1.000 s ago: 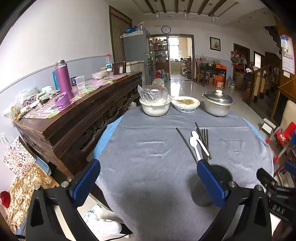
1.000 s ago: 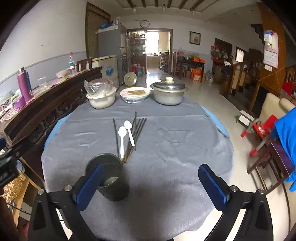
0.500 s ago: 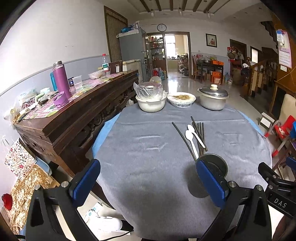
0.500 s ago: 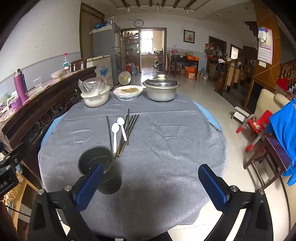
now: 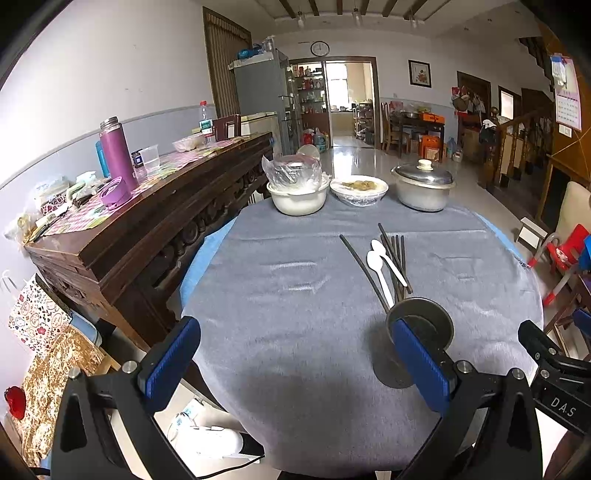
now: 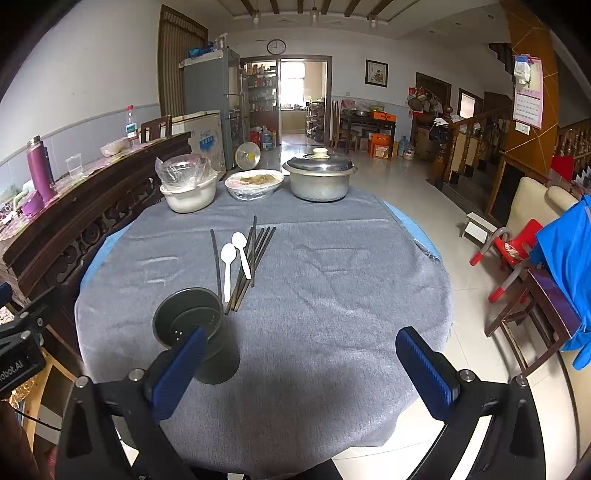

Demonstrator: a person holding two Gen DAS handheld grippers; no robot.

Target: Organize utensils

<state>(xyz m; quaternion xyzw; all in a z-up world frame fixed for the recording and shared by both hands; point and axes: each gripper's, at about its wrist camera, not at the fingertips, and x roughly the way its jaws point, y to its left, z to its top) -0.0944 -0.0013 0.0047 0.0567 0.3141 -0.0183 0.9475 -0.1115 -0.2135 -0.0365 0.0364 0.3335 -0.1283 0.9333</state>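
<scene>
Now both tools sit further back from the surface than 1 s ago, jaws apart, empty; holder just ahead of right tool, left tool beside; chopsticks and spoons beyond, untouched, so sorting not begun.

Carved wooden sideboard left; glossy tiled floor; beamed ceiling

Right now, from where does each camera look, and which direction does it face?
Left wrist: sits on the left gripper, faces across the table toward the far bowls; its blue fingers and part of the right gripper show.
Right wrist: sits on the right gripper, further right, same direction; its own fingers and part of the left gripper show at the left edge.
Shared: dark holder, chopsticks, white spoons, lidded pot.
</scene>
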